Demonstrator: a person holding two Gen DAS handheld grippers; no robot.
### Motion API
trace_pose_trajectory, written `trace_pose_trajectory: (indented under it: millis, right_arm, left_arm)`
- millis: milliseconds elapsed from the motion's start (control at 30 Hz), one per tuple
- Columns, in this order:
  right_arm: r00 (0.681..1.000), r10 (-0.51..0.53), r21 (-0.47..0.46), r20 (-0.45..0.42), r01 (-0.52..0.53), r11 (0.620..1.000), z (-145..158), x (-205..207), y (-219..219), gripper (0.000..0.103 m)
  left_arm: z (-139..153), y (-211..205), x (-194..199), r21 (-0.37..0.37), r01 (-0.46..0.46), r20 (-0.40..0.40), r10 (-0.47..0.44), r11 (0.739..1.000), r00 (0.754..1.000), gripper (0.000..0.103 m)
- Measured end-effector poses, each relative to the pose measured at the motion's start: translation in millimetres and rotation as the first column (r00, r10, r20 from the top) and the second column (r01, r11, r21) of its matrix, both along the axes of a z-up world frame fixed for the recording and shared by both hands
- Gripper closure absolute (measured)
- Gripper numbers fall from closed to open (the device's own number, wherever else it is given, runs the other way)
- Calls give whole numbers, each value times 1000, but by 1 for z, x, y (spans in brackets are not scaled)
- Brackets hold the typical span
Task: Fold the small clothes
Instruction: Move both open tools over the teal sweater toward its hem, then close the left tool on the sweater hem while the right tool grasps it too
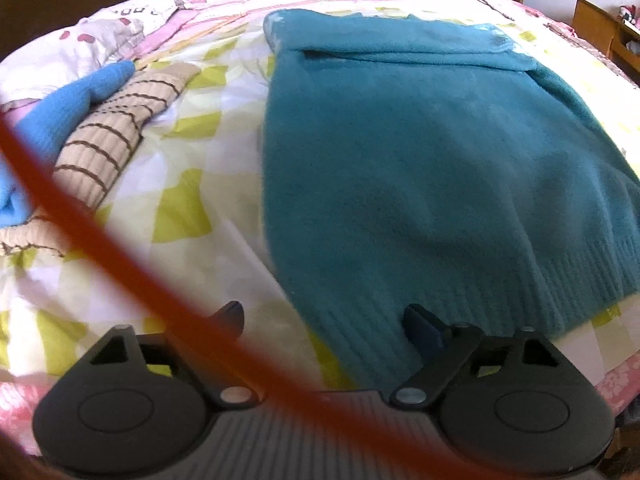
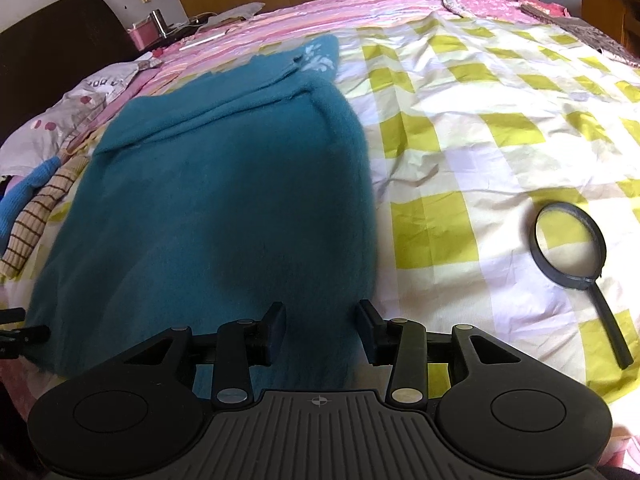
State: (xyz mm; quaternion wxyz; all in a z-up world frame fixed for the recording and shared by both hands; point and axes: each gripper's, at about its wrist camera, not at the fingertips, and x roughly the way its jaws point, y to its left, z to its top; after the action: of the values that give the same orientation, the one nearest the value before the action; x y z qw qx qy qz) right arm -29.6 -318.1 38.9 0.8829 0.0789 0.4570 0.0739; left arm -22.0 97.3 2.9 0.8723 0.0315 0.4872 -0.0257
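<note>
Teal sweater (image 1: 420,168), yellow-and-white checked sheet (image 2: 480,140), beige brown-striped garment (image 1: 108,140), blue garment (image 1: 68,100), black magnifier (image 2: 570,240)

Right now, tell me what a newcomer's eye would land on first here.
The teal sweater dominates, spread flat on the yellow-checked bedsheet, its ribbed hem nearest both open grippers, left and right. A black magnifying glass lies on the sheet to the right; a striped beige garment and a bright blue one sit left.

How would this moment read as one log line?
sweater: flat on bed | left gripper: open at hem | right gripper: open at hem
</note>
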Motion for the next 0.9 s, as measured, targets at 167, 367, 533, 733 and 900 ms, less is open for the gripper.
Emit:
trace_pose_trajectory:
  millis: [167,367,533,733,900]
  right_arm:
    - [999,-20,13,-40,20,1000,-3,-2,-5,64]
    - [998,-3,74,-69,8,997,-5,-6,-7,62]
    - [997,2,135,-77,8,991,-7,-5,-6,62]
    - [996,-6,204,-83,23,979,-11,1,-5,62]
    - [996,-1,259,-89,24,966,-11,3,-4,75]
  left_arm:
    - [0,-6,0,-15,37,9,-37,999,999,27]
    - [1,-7,2,-39,47,13,-47,998,999,32]
    - [-1,-4,5,-57,26,-1,-26,998,1000,27]
    - [-5,3,11,-81,-6,-23,4,997,1000,22]
    - [-1,4,8,-94,-7,-5,7,996,1000,40]
